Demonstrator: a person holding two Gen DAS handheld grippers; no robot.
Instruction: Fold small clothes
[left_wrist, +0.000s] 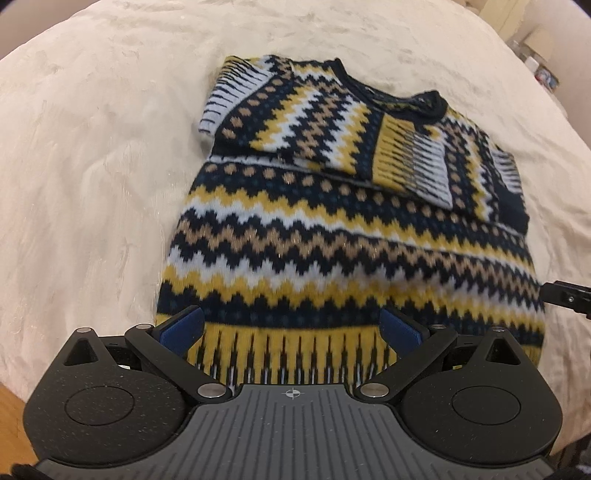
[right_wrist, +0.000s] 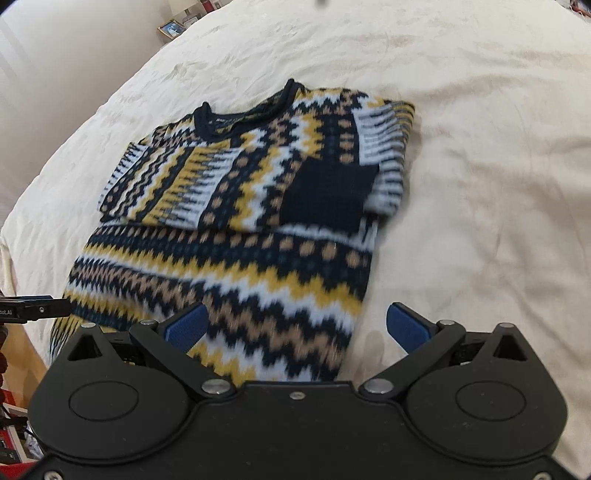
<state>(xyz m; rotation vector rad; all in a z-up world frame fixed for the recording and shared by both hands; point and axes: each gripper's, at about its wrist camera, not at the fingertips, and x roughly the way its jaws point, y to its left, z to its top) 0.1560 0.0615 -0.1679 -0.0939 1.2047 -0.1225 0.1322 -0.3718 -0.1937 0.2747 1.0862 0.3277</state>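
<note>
On the cream bedspread (left_wrist: 92, 166) a patterned knit sweater (left_wrist: 332, 236) lies flat, collar at the far end, hem at the near end by the bed's edge. Both sleeves are already folded inward across the chest, their striped cuffs overlapping near the middle; this narrows the garment into a rough rectangle, which I judge to be preparation for a bottom-to-top fold.

The left gripper (left_wrist: 291, 328) sits low over the hem band (left_wrist: 288, 350), jaws spread wide, nothing between its blue pads (left_wrist: 184, 328). The right gripper (right_wrist: 295, 325) is likewise spread wide and empty, straddling the sweater's near right edge (right_wrist: 354, 317), one pad over knit, the other over bare bedspread. Neither has hold of the cloth. Whether the pads touch the fabric cannot be told; both views are slightly blurred.

The placement reads as a paired approach to the two near corners of the hem, so the lower half can be lifted evenly and carried toward the collar (right_wrist: 243, 114).

Edges: the sweater's left side lies close to where the bedspread rolls off the bed; wooden floor (left_wrist: 11, 391) shows below it. To the right and far side the bedspread is open and unobstructed, with only shallow wrinkles. A framed picture (right_wrist: 171, 28) and small items stand well apart beyond the bed, clear of any folding path.
</note>
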